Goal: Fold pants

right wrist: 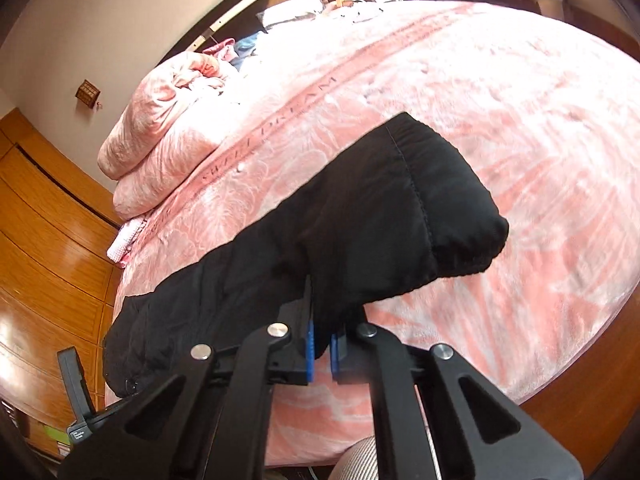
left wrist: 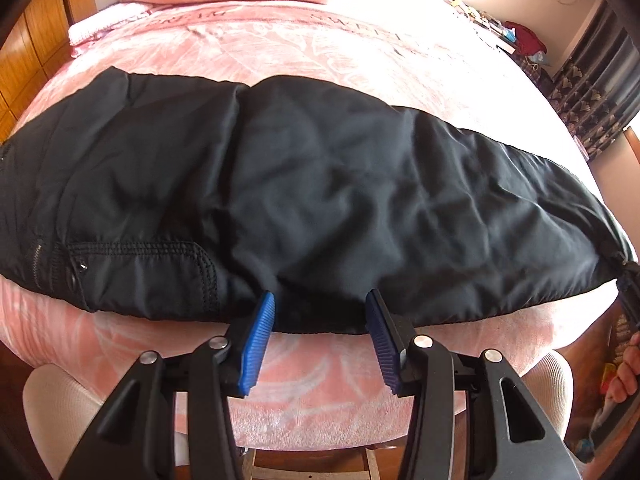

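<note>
Black pants (left wrist: 304, 184) lie crosswise on a pink bed (left wrist: 280, 56), waist with zipper and snap at the left, legs running right. My left gripper (left wrist: 320, 300) is open at the pants' near edge, its blue pads (left wrist: 260, 336) standing apart on either side of the hem, not pressing. In the right wrist view my right gripper (right wrist: 322, 340) is shut on the leg fabric of the pants (right wrist: 360, 232), pinched between the blue pads (right wrist: 310, 346). The leg's cuff end (right wrist: 460, 216) is lifted off the bedcover and droops past the jaws.
A rolled pink quilt (right wrist: 160, 136) lies at the head of the bed. A wooden wardrobe (right wrist: 44, 240) stands beside the bed. A white chair (left wrist: 60, 400) sits below the bed's near edge. A person's hand (left wrist: 630, 364) shows at the right rim. Clutter lines the far wall (left wrist: 524, 40).
</note>
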